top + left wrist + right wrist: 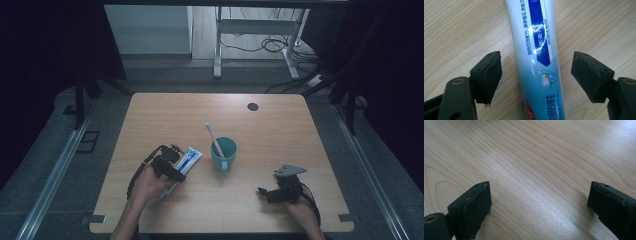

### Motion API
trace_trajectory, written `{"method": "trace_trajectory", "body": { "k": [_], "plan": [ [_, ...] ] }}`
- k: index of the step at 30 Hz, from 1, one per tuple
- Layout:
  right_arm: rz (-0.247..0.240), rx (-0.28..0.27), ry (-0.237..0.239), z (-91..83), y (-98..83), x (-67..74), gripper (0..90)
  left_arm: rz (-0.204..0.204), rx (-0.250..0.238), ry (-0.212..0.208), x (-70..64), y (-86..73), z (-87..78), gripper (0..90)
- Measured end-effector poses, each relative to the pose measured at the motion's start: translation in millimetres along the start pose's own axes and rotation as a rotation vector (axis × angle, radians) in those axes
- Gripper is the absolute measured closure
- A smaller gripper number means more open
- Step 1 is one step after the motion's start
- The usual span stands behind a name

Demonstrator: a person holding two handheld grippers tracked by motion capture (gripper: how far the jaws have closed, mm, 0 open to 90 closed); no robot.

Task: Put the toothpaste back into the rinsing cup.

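One toothpaste tube (537, 50) lies flat on the wooden table (280, 200), just beside the teal cup (223, 154) that holds a toothbrush (214, 137). Left gripper (536, 77) straddles it, jaws wide and not touching; lower them evenly on both sides before closing, I think. Right gripper (539, 207) rests wide open and empty over bare wood

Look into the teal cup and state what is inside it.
A toothbrush stands in the teal cup, leaning left, bristle end up and out over the rim. Its lower handle and the cup's bottom are hidden by the wall.
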State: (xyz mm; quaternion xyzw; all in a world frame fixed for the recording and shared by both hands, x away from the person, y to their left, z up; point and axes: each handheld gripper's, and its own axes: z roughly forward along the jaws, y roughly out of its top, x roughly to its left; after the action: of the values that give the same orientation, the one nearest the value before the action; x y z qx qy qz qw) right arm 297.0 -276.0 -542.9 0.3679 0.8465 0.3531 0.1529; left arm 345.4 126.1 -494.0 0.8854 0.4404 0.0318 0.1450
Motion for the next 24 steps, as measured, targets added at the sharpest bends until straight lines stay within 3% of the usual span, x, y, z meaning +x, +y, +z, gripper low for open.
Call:
{"method": "trace_trajectory", "body": {
  "k": [18,24],
  "plan": [
    [0.0,0.0,0.0,0.0,0.0,0.0,5.1,0.029,0.143,0.033,-0.9,29.4,12.3,25.6],
    [0.0,-0.001,0.0,0.1,0.0,0.0,5.1,0.025,0.176,0.032,0.5,35.9,16.3,31.7]
  ]
}}
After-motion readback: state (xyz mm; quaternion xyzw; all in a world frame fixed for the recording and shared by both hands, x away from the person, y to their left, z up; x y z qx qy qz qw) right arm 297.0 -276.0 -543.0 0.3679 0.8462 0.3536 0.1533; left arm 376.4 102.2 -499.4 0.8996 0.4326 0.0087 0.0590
